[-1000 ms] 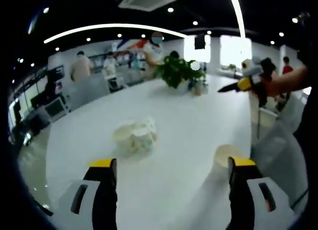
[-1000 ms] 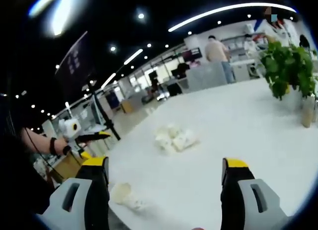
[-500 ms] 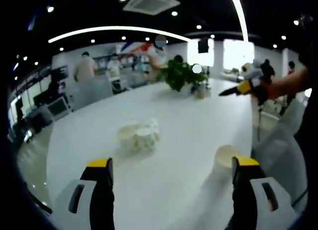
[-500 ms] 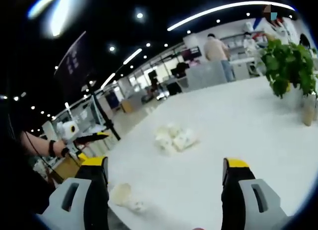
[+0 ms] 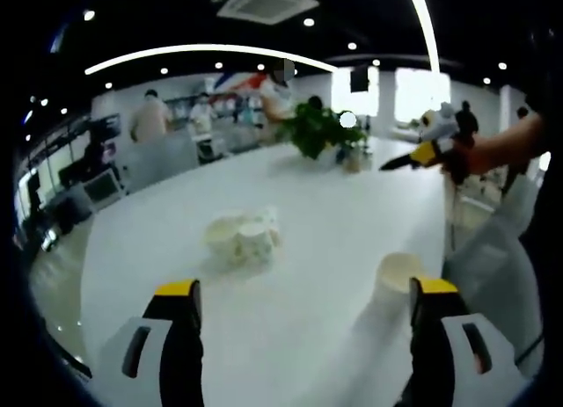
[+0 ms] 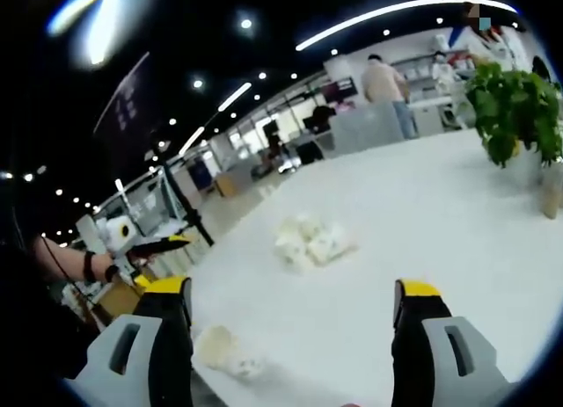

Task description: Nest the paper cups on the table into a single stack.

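Left gripper view: left claw [image 5: 303,306] is spread wide, nothing between the jaws, held above the white bench [image 5: 352,205]. A pile [image 5: 242,237] of paper cups lies ahead of it, a bit toward its left jaw, well apart from the tips; the cups look tumbled on their sides, touching each other, count unclear. A single cup [image 5: 400,275] stands mouth-up just beside the right jaw, near the bench edge. The right claw [image 5: 406,156] shows far ahead on the right, up off the bench; can't tell its jaw state from here. Plant [image 5: 321,130] at the far end, people behind it.

Right gripper view: right claw [image 6: 290,306] is also spread wide and empty, high over the bench. The pile [image 6: 310,242] sits ahead, roughly centred between the jaws, well apart. The cup [image 6: 224,352] lies near the left jaw at the bench edge; whether it's upright or tipped is unclear here. The left claw [image 6: 163,246] is off to the left, beyond the edge.

Handling, as a judgement: paper cups should be very light, thin-walled and easy to crush or skid on a smooth top. Best hold is probably across the body just below the rolled rim, where it's stiffest, with a gentle squeeze. Fallen ones likely need righting or a side pinch before nesting. Close the jaws slowly; a nudge will send a cup rolling.
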{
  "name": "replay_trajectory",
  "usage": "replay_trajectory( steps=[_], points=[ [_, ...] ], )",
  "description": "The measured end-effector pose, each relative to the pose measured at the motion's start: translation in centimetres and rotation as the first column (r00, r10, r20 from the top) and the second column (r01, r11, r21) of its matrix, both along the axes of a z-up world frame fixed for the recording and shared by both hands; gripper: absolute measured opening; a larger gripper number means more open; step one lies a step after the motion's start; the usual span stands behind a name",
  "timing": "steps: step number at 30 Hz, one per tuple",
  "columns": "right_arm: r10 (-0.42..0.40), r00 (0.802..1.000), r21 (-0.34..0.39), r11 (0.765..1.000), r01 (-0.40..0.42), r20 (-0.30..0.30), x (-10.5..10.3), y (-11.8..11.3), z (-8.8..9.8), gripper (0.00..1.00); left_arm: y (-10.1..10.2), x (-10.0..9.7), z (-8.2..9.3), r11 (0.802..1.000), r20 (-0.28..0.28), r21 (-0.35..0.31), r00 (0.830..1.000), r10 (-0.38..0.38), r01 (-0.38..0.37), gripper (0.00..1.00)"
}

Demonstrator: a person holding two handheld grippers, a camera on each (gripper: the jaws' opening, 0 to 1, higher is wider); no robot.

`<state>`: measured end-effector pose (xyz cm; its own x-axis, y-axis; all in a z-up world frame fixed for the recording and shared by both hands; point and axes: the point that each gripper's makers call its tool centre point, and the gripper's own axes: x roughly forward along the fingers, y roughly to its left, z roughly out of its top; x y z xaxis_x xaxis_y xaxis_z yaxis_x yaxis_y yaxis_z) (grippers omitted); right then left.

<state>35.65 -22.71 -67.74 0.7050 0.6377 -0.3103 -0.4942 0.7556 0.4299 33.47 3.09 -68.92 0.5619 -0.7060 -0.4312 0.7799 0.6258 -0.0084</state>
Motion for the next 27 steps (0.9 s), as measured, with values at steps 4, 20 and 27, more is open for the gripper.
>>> replay_trajectory(
  steps=[4, 20, 27],
  points=[
    [-0.015, 1.000, 0.044, 0.999, 0.015, -0.010, 1.0, 0.7, -0.4, 0.92, 0.2, 0.0, -0.1, 1.000, -0.007, -0.001, 1.000, 0.001, -0.001, 0.99],
    [-0.110, 0.988, 0.132, 0.983, 0.124, -0.108, 7.4, 2.3, -5.0, 0.84, -0.5, -0.9, -0.5, 1.000, -0.016, -0.018, 1.000, -0.012, 0.012, 0.99],
    [-0.088, 0.989, 0.093, 0.991, 0.100, -0.120, 10.6, 3.9, -6.9, 0.83, -0.7, -1.2, -0.8, 1.000, -0.030, -0.015, 0.999, -0.026, 0.026, 0.99]
  ],
)
